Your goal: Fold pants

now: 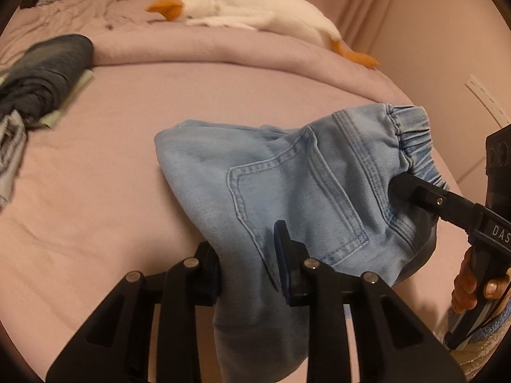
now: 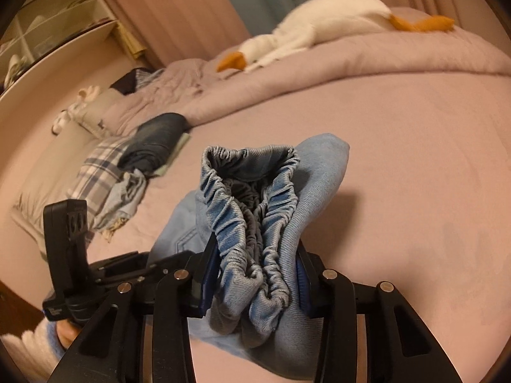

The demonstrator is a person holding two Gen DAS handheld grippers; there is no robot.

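Observation:
Light blue denim pants point(image 1: 287, 185) with an elastic waistband and a back pocket are held bunched above the pink bed. My left gripper point(image 1: 249, 261) is shut on a fold of the pants below the pocket. My right gripper point(image 2: 255, 274) is shut on the gathered waistband point(image 2: 255, 210); it also shows in the left wrist view point(image 1: 402, 188) at the right, clamped on the waistband edge. The left gripper's body shows in the right wrist view point(image 2: 73, 255) at lower left. The pant legs hang down out of sight.
A pink sheet point(image 1: 127, 159) covers the bed. A pile of dark jeans and other clothes point(image 1: 44, 79) lies at the left, also in the right wrist view point(image 2: 150, 146). A white plush goose point(image 1: 249, 9) lies on the duvet at the back. A wall stands at the right.

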